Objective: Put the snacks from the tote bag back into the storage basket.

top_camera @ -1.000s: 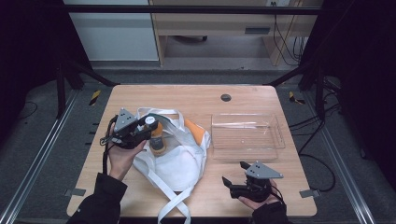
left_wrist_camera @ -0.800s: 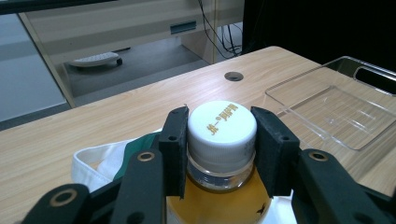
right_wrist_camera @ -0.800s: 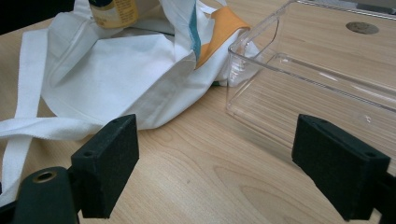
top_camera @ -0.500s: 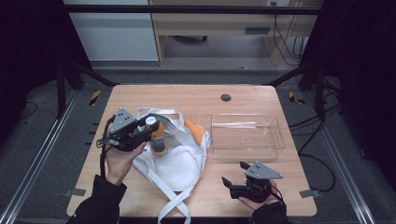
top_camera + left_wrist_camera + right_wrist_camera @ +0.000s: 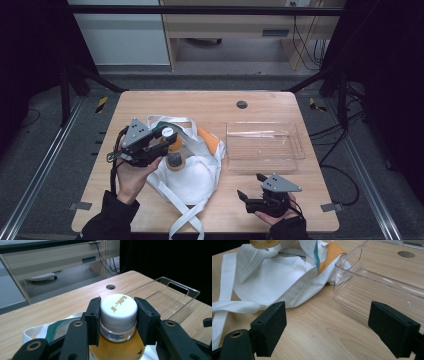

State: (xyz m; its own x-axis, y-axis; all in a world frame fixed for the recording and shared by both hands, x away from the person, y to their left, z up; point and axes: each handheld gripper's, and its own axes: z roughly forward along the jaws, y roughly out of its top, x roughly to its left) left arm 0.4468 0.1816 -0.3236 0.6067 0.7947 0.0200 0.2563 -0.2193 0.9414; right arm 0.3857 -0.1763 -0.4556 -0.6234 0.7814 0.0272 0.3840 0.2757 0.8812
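A bottle of amber drink with a white cap hangs tilted over a white tote bag with orange and green trim. My left gripper is shut on that cap, one black pad on each side. The bottle's base hovers just above the bag's cloth. My right gripper rests low at the table's front right, open, with bare wood between its jaws.
A clear plastic tray lies right of the bag, with nothing in it; its near corner touches the bag. A round cable hole sits at the table's far side. The bag's straps trail toward the front edge.
My left gripper has carried the bottle a little to the right and nearer, and more of its amber body shows above the bag. The right gripper has stayed put.
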